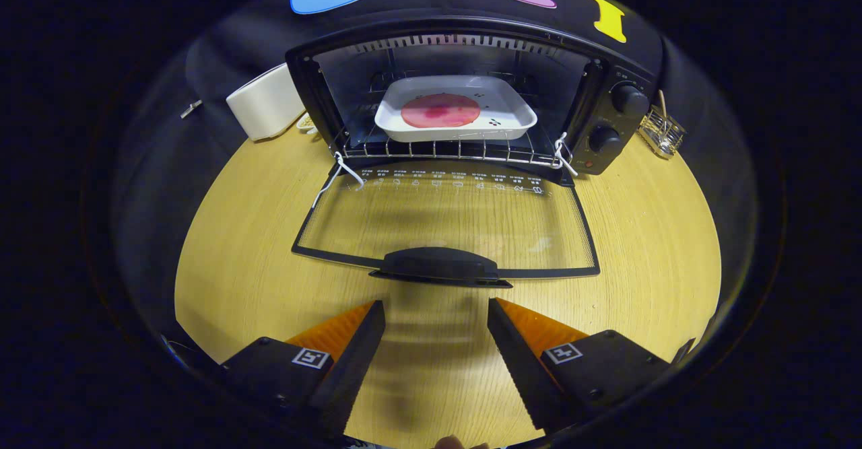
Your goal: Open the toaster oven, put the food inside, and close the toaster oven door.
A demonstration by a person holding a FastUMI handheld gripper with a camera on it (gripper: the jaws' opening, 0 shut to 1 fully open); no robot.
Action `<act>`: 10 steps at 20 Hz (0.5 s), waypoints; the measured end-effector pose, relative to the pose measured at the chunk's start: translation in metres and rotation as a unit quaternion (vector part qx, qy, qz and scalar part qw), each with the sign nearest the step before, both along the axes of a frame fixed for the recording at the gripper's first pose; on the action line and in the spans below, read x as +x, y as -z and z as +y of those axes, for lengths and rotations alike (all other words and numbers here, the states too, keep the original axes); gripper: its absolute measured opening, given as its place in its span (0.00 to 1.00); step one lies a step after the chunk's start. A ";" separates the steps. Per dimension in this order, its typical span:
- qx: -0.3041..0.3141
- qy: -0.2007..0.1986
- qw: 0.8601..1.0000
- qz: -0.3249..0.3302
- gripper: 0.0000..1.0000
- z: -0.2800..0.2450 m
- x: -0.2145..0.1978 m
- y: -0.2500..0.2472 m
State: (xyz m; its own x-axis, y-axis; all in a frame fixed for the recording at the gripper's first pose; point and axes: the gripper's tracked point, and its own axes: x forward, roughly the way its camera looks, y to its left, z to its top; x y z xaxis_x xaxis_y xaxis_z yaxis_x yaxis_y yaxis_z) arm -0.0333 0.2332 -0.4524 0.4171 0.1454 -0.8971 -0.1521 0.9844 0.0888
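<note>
The black toaster oven (609, 109) stands at the far side of the wooden table with its glass door (444, 223) folded down flat toward me. Inside, on the wire rack (444, 149), sits a white square dish (455, 108) holding a round pink slice of food (440, 110). The door's black handle (439, 266) lies just ahead of my fingers. My gripper (436, 311) is open above the table, with nothing between its fingers.
A white box-like appliance (264, 102) stands left of the oven. A small wire basket (662, 131) sits to the oven's right. Two black knobs (630, 100) are on the oven's right panel. Bare wooden tabletop (646, 247) lies on both sides of the lowered door.
</note>
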 end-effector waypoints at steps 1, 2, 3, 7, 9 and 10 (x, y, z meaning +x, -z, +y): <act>-0.003 0.002 1.000 -0.001 0.99 0.001 0.003 0.003; -0.008 0.004 1.000 -0.002 0.99 0.000 0.006 0.006; -0.010 0.009 1.000 0.008 0.99 0.001 0.004 0.012; -0.027 0.019 0.999 0.007 1.00 0.000 0.010 0.023; -0.025 0.026 0.999 0.015 1.00 0.001 0.009 0.023; -0.020 0.029 0.999 0.012 1.00 0.001 0.010 0.019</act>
